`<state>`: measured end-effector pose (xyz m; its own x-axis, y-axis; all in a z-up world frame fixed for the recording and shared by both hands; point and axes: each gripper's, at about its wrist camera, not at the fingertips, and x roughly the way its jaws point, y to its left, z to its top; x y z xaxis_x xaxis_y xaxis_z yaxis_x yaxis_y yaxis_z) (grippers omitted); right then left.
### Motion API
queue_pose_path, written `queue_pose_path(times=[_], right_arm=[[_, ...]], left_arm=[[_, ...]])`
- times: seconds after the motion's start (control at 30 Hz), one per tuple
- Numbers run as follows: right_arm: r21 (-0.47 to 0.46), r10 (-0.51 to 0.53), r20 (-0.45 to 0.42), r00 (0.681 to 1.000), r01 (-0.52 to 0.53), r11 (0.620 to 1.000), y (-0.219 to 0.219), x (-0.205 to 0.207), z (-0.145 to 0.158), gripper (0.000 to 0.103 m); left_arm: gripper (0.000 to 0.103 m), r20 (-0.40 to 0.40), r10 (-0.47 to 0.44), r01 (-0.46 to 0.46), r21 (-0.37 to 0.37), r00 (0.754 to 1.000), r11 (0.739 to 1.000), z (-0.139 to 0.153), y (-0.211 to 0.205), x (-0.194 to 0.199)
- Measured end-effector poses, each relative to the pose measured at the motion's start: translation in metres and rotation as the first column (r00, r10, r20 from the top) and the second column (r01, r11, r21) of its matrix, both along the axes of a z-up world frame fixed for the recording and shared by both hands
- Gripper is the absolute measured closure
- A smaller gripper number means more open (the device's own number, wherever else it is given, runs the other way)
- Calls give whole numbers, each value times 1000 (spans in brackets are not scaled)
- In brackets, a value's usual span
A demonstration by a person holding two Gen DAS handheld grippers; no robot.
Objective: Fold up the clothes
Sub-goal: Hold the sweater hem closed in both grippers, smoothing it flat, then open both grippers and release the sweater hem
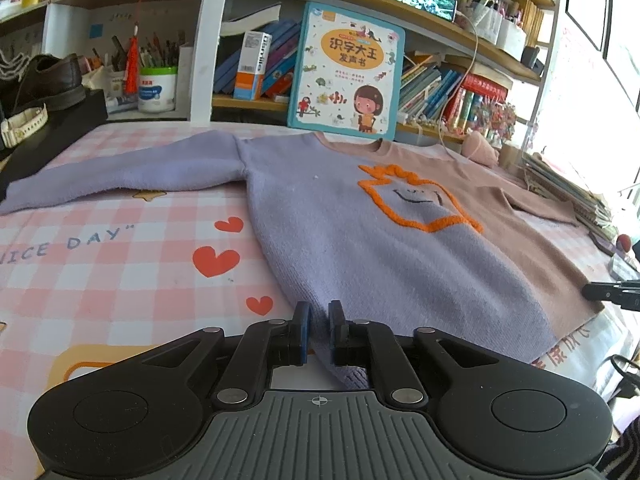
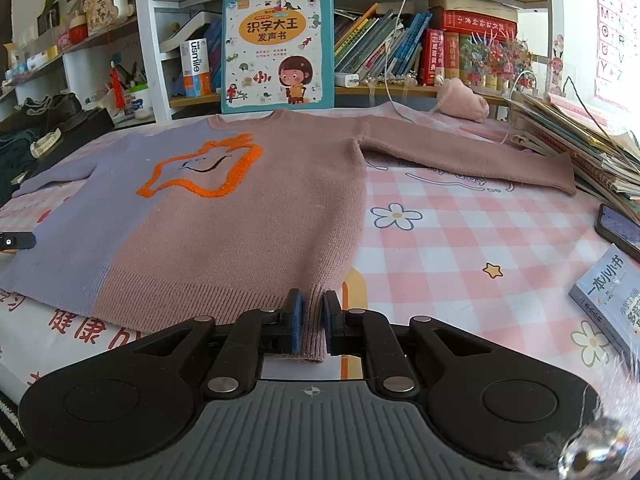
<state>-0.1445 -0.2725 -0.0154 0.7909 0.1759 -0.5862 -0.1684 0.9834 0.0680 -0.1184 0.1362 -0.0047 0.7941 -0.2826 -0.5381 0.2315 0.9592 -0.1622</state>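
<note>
**A:** What have your hand-held grippers got?

**B:** Your left hand-held gripper point(image 1: 319, 330) pinches the sweater point(image 1: 360, 240) at its lilac hem corner. Your right hand-held gripper point(image 2: 311, 322) pinches the pink hem corner the same way.

**A:** And where's the sweater?

**B:** Spread flat, front up, on the pink checked tabletop point(image 2: 480, 240), sleeves out to both sides. Its collar lies just before the children's book point(image 2: 278, 50) leaning on the bookshelf point(image 2: 440, 92).
</note>
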Motion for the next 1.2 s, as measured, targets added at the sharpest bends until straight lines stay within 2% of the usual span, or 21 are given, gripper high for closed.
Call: queue_pose_path(times=[0.07,0.1,0.17,0.23,0.3,0.33,0.4,0.57,0.63,0.87,1.2], right_arm=[[3,-12,11,1000,12,1000,-1,-1,3,80],[4,-21,29,999,21,1000,-2,-2,6,72],[9,-45,78,996,44,999,-4,-5,15,59],[11,-56,124,991,55,998,-2,-6,24,48],[12,-56,163,985,55,998,3,-5,30,36],[12,-44,173,984,43,999,7,-4,32,31],[8,-11,182,983,10,1000,16,-1,33,27],[-14,62,181,982,-61,998,47,14,26,17],[-10,78,193,978,-77,997,57,20,25,14],[13,126,219,968,-132,991,86,48,23,10],[-54,205,257,944,-198,979,122,69,17,9]], left_arm=[[89,14,6,-6,16,1000,1000,3,0,-2],[85,37,15,-16,27,999,1000,6,0,-4],[71,86,31,-35,48,996,998,13,-1,-8],[42,125,39,-46,57,991,997,17,-2,-11],[30,148,31,-39,54,988,998,19,-5,-12],[30,149,22,-32,66,989,997,18,-8,-11],[24,149,4,-17,91,989,996,17,-15,-10],[19,166,-32,3,172,986,985,12,-29,-11],[14,181,-35,1,182,983,983,12,-30,-12],[8,201,14,-50,176,979,983,13,-19,-12],[7,192,140,-169,142,971,975,12,9,-4]])
